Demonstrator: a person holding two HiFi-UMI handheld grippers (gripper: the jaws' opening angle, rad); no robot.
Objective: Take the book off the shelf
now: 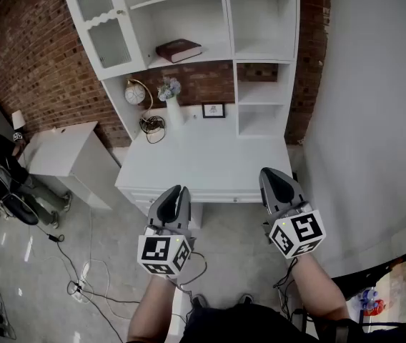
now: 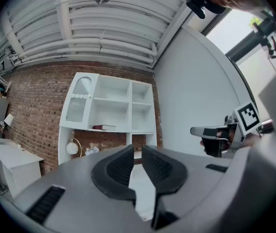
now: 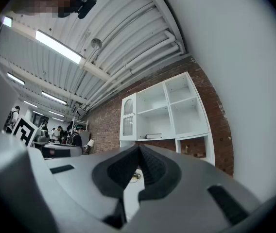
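My left gripper [image 1: 177,190] is closed down to a sliver of a gap, and nothing sits between its pads. Well ahead of those jaws and above them, the dark book [image 1: 179,50] lies flat on a board of the white shelf unit [image 1: 260,56], just right of its glazed door [image 1: 103,23]. Lower down, between the jaws and the shelf, the white desk [image 1: 210,159] carries a clock [image 1: 134,92] and a vase [image 1: 171,107]. My right gripper [image 1: 274,174] is closed tip to tip and empty, with the book far ahead of and above its jaws.
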